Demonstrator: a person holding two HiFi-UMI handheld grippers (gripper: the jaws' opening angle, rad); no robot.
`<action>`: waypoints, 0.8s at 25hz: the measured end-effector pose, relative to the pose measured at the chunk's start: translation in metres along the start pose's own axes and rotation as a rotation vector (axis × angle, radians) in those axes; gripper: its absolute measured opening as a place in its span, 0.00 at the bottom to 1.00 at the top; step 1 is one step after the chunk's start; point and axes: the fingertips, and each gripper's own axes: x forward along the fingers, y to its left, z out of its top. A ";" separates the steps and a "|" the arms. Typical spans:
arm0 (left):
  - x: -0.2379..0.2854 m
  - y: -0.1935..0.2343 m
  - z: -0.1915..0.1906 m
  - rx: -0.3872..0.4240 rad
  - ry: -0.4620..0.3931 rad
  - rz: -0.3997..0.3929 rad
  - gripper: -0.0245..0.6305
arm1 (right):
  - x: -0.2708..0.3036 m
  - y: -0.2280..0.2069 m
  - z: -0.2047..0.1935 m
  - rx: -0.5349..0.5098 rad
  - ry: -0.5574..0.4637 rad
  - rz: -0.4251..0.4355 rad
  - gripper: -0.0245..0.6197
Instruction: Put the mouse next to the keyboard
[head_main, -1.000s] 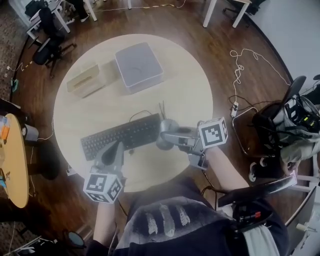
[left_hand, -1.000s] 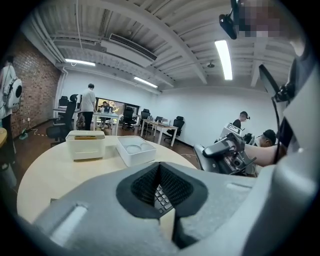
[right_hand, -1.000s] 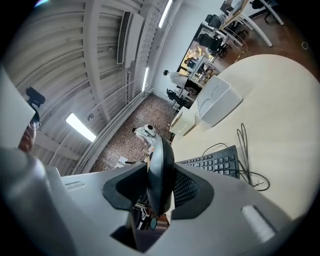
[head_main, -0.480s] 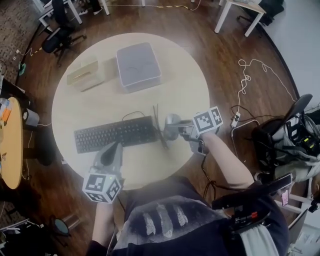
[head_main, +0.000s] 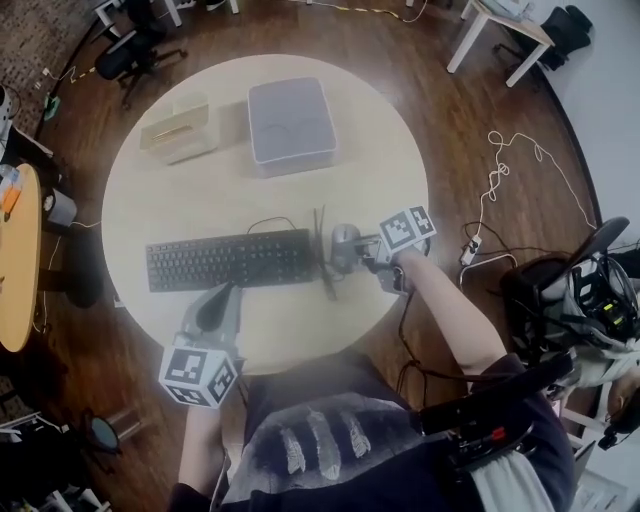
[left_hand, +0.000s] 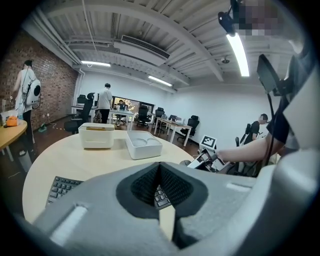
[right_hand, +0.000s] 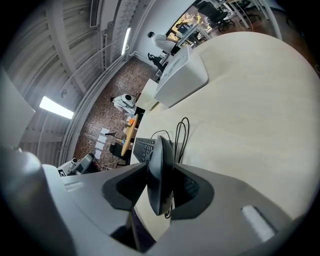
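Note:
A black keyboard (head_main: 232, 260) lies across the middle of the round beige table (head_main: 390, 150). Just right of its right end my right gripper (head_main: 355, 250) is shut on the dark grey mouse (head_main: 343, 238). In the right gripper view the mouse (right_hand: 160, 172) sits squeezed between both pads, with the keyboard (right_hand: 144, 148) and black cable loops (right_hand: 181, 132) beyond it. I cannot tell whether the mouse touches the table. My left gripper (head_main: 215, 305) hovers at the table's near edge below the keyboard, shut and empty; its pads (left_hand: 150, 187) meet, and the keyboard (left_hand: 60, 186) shows beyond them.
A grey lidded box (head_main: 290, 122) and a beige box (head_main: 180, 130) stand at the table's far side. A black cable (head_main: 322, 255) lies between keyboard and mouse. Office chairs (head_main: 565, 290) and floor cables (head_main: 505, 165) are to the right; a second table (head_main: 20, 270) is at the left.
The head view has shifted. My right gripper, still holding the mouse, has moved slightly right of the keyboard's end. The left gripper has stayed put.

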 end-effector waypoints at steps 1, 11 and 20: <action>-0.001 0.001 -0.002 -0.004 0.002 0.001 0.04 | 0.002 -0.004 0.001 -0.005 0.007 -0.010 0.25; -0.013 0.015 0.001 0.000 0.001 0.026 0.04 | 0.015 -0.058 0.001 0.030 0.056 -0.155 0.26; -0.014 0.014 -0.008 0.029 0.022 0.022 0.04 | 0.012 -0.067 0.012 -0.162 0.013 -0.311 0.32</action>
